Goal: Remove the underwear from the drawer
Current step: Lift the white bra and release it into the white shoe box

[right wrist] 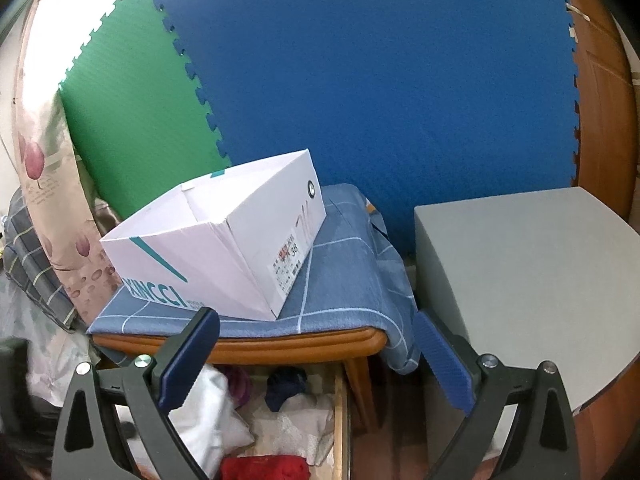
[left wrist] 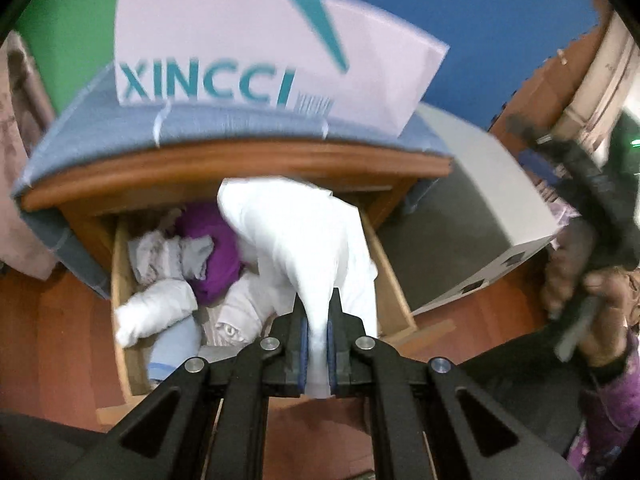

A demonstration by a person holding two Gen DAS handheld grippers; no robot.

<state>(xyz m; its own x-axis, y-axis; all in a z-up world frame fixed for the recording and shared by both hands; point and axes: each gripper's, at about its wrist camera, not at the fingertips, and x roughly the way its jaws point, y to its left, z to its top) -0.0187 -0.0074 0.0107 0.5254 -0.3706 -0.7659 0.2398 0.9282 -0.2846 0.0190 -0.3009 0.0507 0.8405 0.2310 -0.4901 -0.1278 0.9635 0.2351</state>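
Observation:
In the left wrist view the wooden drawer stands open under the nightstand top, full of loose clothes. My left gripper is shut on white underwear, which hangs stretched up out of the drawer. Purple cloth and other pale garments lie in the drawer. My right gripper is open and empty, held above the drawer's right side; white cloth, a dark blue piece and a red piece show below it.
A white XINCCI shoebox sits on the blue checked cloth covering the nightstand. A grey cabinet stands to the right. Blue and green foam mats line the wall. Bedding lies at the left.

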